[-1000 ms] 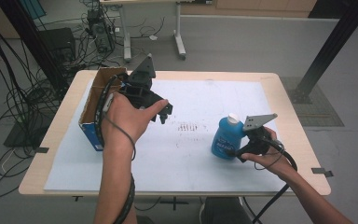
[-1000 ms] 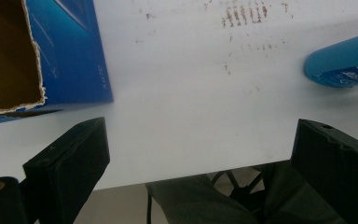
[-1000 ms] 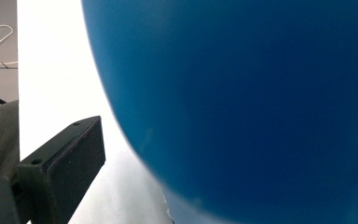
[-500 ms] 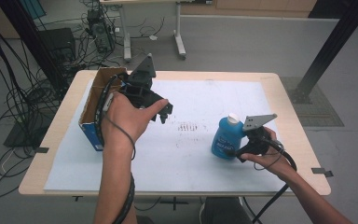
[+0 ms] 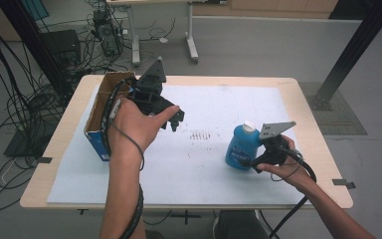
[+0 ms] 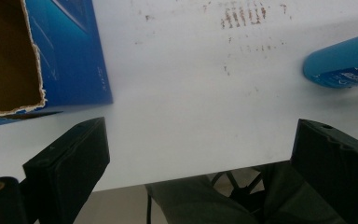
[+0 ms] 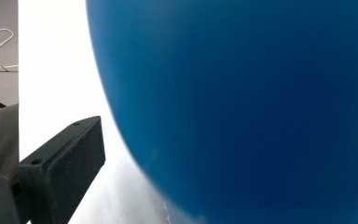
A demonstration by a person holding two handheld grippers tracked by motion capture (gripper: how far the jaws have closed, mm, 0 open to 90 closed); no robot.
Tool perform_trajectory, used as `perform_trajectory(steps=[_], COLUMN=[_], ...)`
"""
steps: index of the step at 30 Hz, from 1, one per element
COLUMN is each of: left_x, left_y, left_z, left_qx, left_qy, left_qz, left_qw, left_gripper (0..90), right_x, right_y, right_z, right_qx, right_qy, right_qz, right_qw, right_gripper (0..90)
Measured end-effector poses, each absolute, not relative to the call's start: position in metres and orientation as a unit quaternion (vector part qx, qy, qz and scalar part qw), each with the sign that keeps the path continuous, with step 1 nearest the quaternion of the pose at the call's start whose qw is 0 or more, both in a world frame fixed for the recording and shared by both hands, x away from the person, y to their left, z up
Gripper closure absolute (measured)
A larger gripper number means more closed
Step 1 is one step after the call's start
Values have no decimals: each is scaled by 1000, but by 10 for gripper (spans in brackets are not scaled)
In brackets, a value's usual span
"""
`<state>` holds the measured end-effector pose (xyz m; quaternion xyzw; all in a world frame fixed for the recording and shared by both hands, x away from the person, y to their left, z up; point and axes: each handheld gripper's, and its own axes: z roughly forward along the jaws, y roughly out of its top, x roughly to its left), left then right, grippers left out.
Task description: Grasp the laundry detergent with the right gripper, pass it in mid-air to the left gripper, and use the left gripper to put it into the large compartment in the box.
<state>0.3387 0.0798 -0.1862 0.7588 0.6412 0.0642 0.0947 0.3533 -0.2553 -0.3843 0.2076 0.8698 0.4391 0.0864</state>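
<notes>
The right gripper [image 5: 252, 160] is sitting low on the white sheet [image 5: 204, 149], pressed up against the blue bottle [image 5: 239, 147]. In the right gripper view its one visible jaw is standing off to the left with a sliver of white between it and the bottle's [image 7: 242, 107] curved wall, which is bulging across the space ahead of it (the other jaw is hidden behind that blue). So whether this gripper is actually squeezing the bottle, I cannot tell. The bottle is standing upright, its white cap [image 5: 249, 126] on top, just beside the gripper's grey plate.

Well apart from it, the left gripper [image 5: 175, 117] is being held up off the table [image 5: 298, 99], tilted, with its jaws spread wide and nothing between them. Looking along them in the left gripper view, the bottle [image 6: 342, 65] is lying far ahead and to one side, while the open cardboard box [image 6: 42, 56] is lying ahead at the other side, blue outside, brown inside with a torn rim. In the high view the box [image 5: 102, 117] is sitting just behind the left hand [image 5: 137, 124]; what it is holding cannot be made out.
</notes>
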Motion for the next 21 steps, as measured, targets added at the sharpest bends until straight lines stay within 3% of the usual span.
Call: perform_trajectory(steps=[21], left_x=[338], left_y=[80], left_z=[-186], left_qx=[759], left_qy=[640], left_qz=[65], left_qw=[96], left_gripper=[48], right_x=[353], right_y=[-254], right_z=[-385], right_qx=[202], right_qy=[871], right_qz=[438], right_qw=[86], right_gripper=[25])
